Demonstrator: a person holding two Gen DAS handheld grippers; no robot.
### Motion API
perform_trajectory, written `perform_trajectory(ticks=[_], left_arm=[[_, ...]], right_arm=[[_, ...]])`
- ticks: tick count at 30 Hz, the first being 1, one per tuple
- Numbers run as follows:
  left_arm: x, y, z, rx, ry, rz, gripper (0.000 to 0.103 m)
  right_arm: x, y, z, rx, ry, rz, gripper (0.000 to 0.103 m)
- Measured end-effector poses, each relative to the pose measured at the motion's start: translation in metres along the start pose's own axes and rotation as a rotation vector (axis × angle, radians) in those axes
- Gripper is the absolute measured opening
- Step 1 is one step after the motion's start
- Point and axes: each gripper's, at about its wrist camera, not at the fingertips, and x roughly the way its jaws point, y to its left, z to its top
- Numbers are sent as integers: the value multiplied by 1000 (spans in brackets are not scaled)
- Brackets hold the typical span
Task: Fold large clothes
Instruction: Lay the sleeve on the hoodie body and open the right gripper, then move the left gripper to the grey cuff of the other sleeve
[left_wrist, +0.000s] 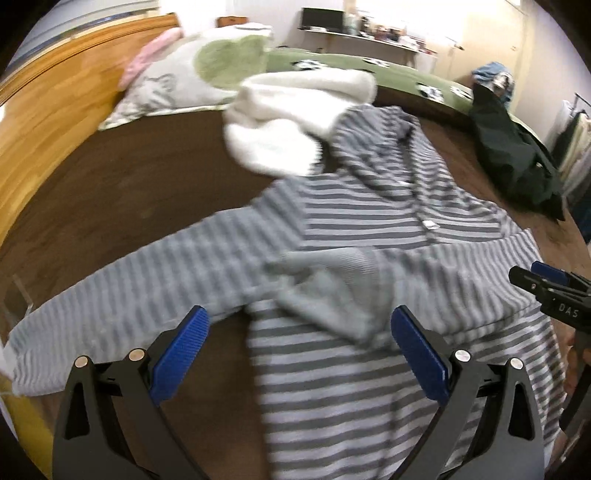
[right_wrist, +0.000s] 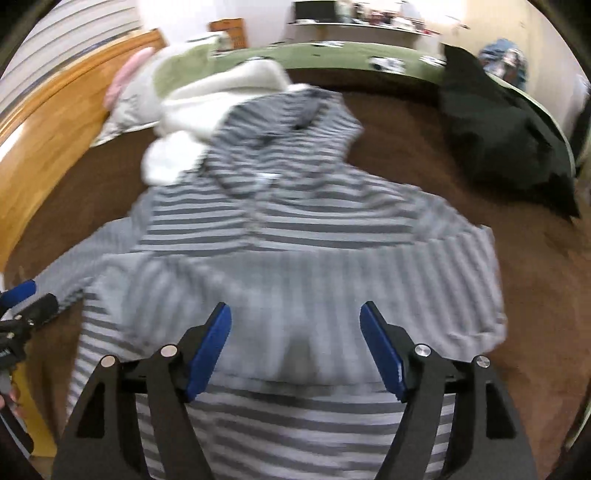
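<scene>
Spread across the brown bed cover (left_wrist: 129, 192), the striped hoodie (left_wrist: 369, 218) is lying front up with its hood (right_wrist: 288, 122) pointing toward the far side of the bed and its hem end nearest the cameras. One sleeve (right_wrist: 295, 280) is lying folded across the hoodie's chest, its cuff resting near the middle of the body, while the other sleeve (left_wrist: 129, 288) is stretching out sideways from the hoodie over the bed cover. Above the hoodie's lower body, the left claw (left_wrist: 299, 350) is hovering with its blue pads wide apart and nothing between them. Beside it, the right claw (right_wrist: 295, 343) is likewise hanging over the folded sleeve with its pads standing apart, gripping no cloth. Just beyond the hoodie's hood, a white fleece garment (left_wrist: 295, 118) is lying bunched, touching the hood's edge. Off to the hoodie's far right, well apart from it, a dark garment (right_wrist: 498, 140) is sitting in a heap. Past the white fleece, a pillow (left_wrist: 173, 81) is leaning against the wooden headboard (left_wrist: 55, 110), and a green blanket (left_wrist: 406, 74) is running along the bed's far edge.
</scene>
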Motion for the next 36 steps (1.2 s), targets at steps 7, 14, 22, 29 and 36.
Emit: perform_trajectory(ticks=[7,14,22,29,36], left_arm=[[40,-71,8,62,-3,-11,97],[93,-88,-15,94,101,40,97],[92,-77,-32,78,81,3,97],[93,-78,-34,81,65,8,98],[88,-74,-35,66,35,-11,97]], right_arm=[[33,-70,-2,64,16,-61,77],[68,-79,-2,3,29,-63,89],[94,-71,5,-48,12,-102,99],[96,-71,5,-55,-1,-103,99],[92,-70,5,-63,-20,-112,99]])
